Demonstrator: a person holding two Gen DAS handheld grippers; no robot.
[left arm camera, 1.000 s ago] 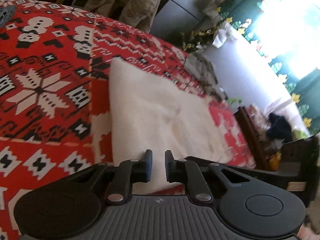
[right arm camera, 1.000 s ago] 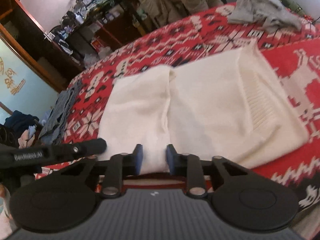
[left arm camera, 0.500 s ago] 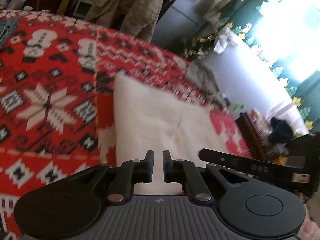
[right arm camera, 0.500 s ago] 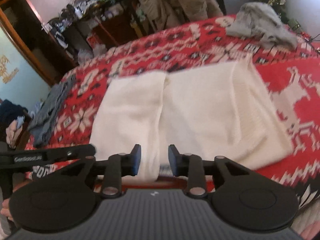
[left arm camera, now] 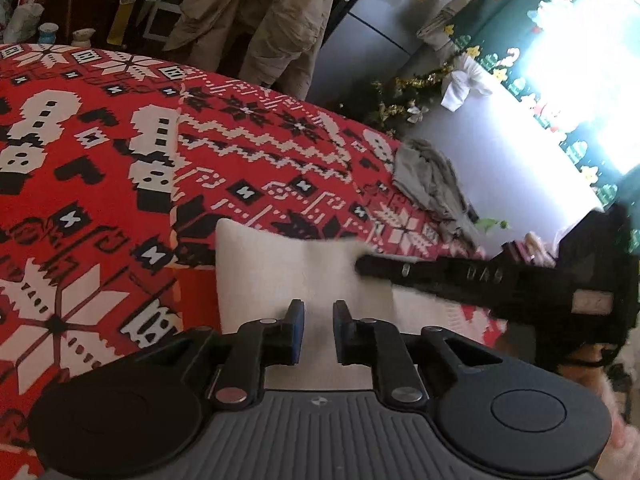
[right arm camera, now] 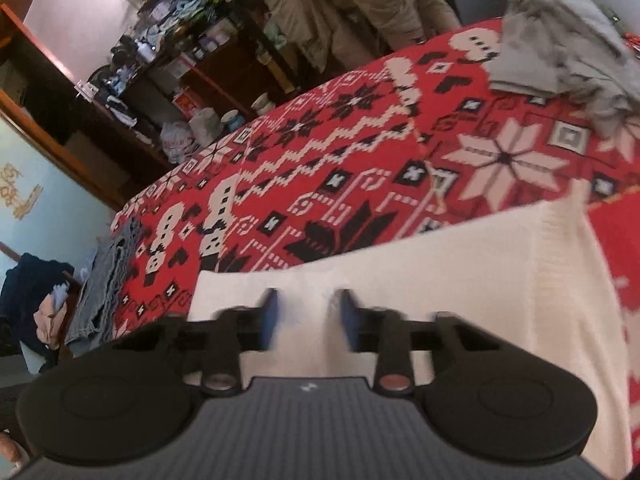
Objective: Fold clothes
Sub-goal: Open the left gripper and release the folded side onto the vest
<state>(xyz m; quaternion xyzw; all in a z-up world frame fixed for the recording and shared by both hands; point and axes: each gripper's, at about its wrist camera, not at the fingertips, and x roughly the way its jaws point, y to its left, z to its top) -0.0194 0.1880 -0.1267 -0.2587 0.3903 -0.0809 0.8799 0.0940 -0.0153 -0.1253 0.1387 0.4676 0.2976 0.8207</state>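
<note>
The white knit sweater (right arm camera: 460, 280) lies on the red patterned cover (left arm camera: 240, 152), with the grey garment (right arm camera: 568, 44) well beyond it. A fold looks under way. The left gripper (left arm camera: 316, 330) has fabric between narrow fingers that are opening; whether they pinch it I cannot tell. The right gripper (right arm camera: 306, 320) is closing over the near edge. Next, I judge, both should carry that edge toward the grey garment and lay it flat. Raised letters on the right gripper's arm are unreadable.

Sweater (right arm camera: 460, 276) on blanket (right arm camera: 320, 152), grey garment (right arm camera: 560, 36) behind, apart.
</note>
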